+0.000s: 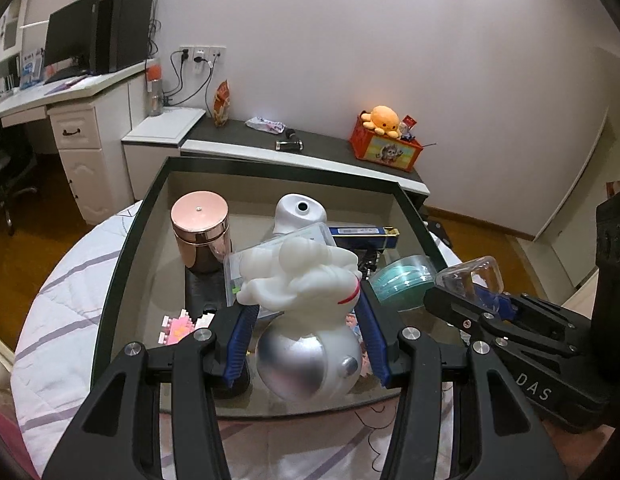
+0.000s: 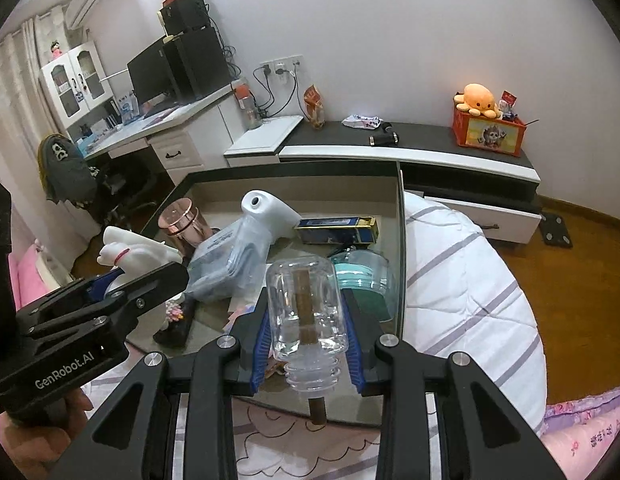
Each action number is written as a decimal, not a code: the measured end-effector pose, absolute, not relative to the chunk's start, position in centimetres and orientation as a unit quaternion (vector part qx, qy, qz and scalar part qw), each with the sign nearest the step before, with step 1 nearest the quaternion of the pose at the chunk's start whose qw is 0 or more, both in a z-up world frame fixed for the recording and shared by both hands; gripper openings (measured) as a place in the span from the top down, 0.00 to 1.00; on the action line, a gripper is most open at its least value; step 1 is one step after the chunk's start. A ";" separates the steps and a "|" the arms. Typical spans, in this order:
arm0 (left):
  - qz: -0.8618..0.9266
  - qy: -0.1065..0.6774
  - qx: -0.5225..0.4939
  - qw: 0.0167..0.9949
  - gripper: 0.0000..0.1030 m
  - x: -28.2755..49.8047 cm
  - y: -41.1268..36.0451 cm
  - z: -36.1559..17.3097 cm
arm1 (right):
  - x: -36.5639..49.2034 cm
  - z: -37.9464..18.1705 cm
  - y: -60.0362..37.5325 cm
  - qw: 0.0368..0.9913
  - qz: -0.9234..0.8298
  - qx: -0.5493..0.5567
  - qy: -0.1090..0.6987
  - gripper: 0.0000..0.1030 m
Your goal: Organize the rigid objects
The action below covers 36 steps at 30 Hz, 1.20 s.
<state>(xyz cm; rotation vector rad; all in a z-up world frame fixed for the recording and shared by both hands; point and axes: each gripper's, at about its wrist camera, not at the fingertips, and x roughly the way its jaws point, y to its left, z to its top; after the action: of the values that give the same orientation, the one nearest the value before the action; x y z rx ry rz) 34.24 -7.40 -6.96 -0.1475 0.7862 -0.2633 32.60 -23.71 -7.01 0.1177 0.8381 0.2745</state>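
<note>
Two objects are held at once above the near edge of a dark-rimmed tray (image 1: 122, 240) that rests on a striped quilt. The left gripper (image 1: 306, 336) is clamped on a white figurine with a silver ball base (image 1: 302, 320), its blue pads pressed against the figurine's waist. The right gripper (image 2: 306, 332) is clamped on a clear plastic jar (image 2: 306, 312), held by its sides with the threaded neck toward the camera; a brown stick is seen inside it and juts out of the neck.

Inside the tray a copper-coloured canister (image 1: 200, 236) stands at the far left, a white handheld device (image 1: 298, 212) lies behind a clear plastic pouch (image 2: 226, 260), a blue and gold box (image 2: 337, 230) lies at the far right, and a teal-tinted lidded container (image 2: 361, 272) sits near the right wall. Pink building bricks (image 1: 182, 326) lie at the near left.

The step in hand is judged to be a carry, with both items lifted and neither yet set down. For the next move, a free spot is called for in a crowded tray; each item should be lowered upright and released only once it rests steadily, since the ball base may roll.
</note>
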 end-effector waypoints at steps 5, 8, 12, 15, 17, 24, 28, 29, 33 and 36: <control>-0.125 0.388 -0.065 0.911 0.51 34.6 -7.6 -7.4 | 33.1 -7.5 -23.4 0.900 0.132 0.051 0.413 0.68; -0.117 0.399 -0.053 0.908 0.48 34.7 -8.0 -7.8 | 33.2 -7.8 -23.1 0.898 0.129 0.044 0.419 0.68; -0.101 0.390 -0.040 0.914 0.15 34.2 -8.0 -7.6 | 33.3 -7.9 -23.1 0.898 0.121 0.037 0.422 0.66; -0.093 0.378 -0.039 0.920 0.10 33.5 -7.7 -7.0 | 33.2 -8.0 -23.1 0.898 0.118 0.039 0.422 0.49; -0.087 0.375 -0.046 0.922 0.05 33.2 -7.2 -6.6 | 33.0 -8.0 -23.2 0.898 0.115 0.040 0.422 0.34; -0.067 0.357 -0.056 0.930 0.00 31.3 -5.2 -5.0 | 31.9 -7.2 -23.5 0.904 0.109 0.065 0.409 0.12; -0.057 0.345 -0.055 0.935 0.00 29.4 -3.9 -4.1 | 30.6 -6.1 -23.7 0.911 0.099 0.078 0.392 0.00; -0.054 0.343 -0.052 0.936 0.00 29.0 -3.7 -3.9 | 30.3 -5.8 -23.7 0.912 0.099 0.082 0.390 0.00; -0.045 0.333 -0.051 0.941 0.00 27.2 -2.8 -2.9 | 28.6 -4.4 -23.5 0.918 0.095 0.082 0.376 0.00; -0.038 0.320 -0.044 0.946 0.00 25.3 -2.3 -1.7 | 26.8 -3.1 -23.1 0.924 0.089 0.080 0.363 0.00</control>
<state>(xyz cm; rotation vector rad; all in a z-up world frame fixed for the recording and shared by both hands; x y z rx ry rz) 25.26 -2.30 -1.75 -0.0906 0.6517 -0.0764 26.84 -23.12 -3.09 0.1652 0.7441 0.1837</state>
